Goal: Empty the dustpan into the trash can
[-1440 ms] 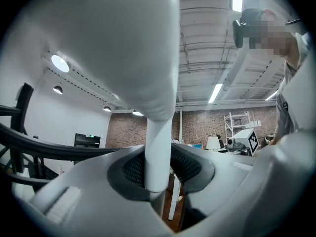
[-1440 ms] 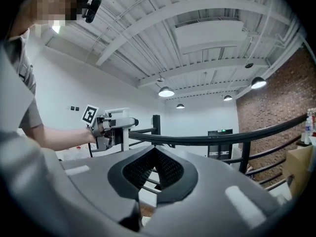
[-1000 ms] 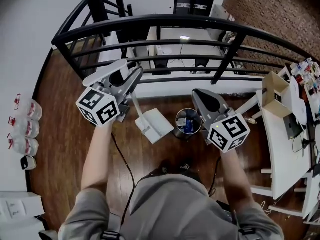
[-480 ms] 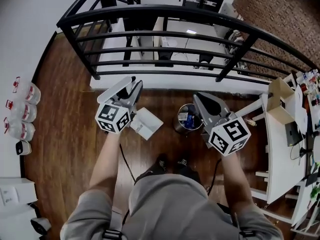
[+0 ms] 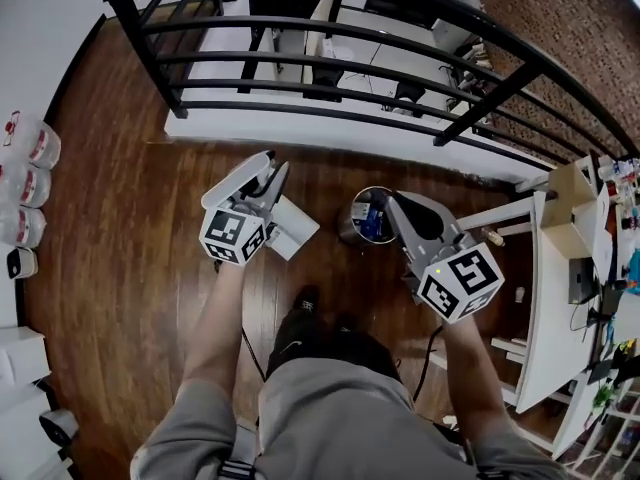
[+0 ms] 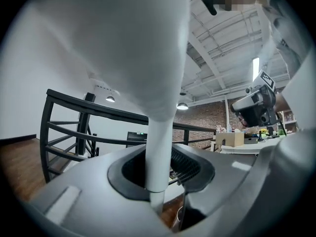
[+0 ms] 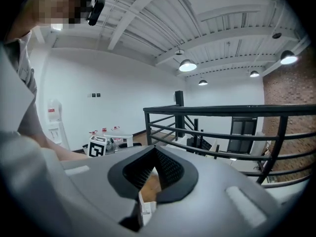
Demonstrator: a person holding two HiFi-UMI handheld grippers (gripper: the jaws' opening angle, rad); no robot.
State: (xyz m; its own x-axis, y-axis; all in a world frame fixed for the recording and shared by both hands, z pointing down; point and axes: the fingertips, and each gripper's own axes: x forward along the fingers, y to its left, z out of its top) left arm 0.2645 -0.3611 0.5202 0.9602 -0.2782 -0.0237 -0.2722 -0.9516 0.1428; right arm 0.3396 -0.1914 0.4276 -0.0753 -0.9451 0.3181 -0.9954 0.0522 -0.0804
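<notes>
In the head view my left gripper (image 5: 272, 178) is shut on the handle of the white dustpan (image 5: 292, 226), which hangs low over the wooden floor, just left of the small round trash can (image 5: 365, 218). In the left gripper view the white handle (image 6: 160, 147) runs up between the jaws and the pan's body (image 6: 123, 43) fills the top of the picture. My right gripper (image 5: 392, 198) hovers over the can's right rim with its jaws together and nothing held. The right gripper (image 7: 154, 152) shows only floor through the small gap between its pads.
A black metal railing (image 5: 330, 28) runs across the far side above a lower level. At the right stand a white table (image 5: 545, 298) and a cardboard box (image 5: 572, 193). Water bottles (image 5: 25, 183) line the left wall. The person's feet (image 5: 300, 303) are just behind the can.
Both grippers have come down toward the floor. The dustpan has sunk with the left gripper and now hangs closer to the trash can.
</notes>
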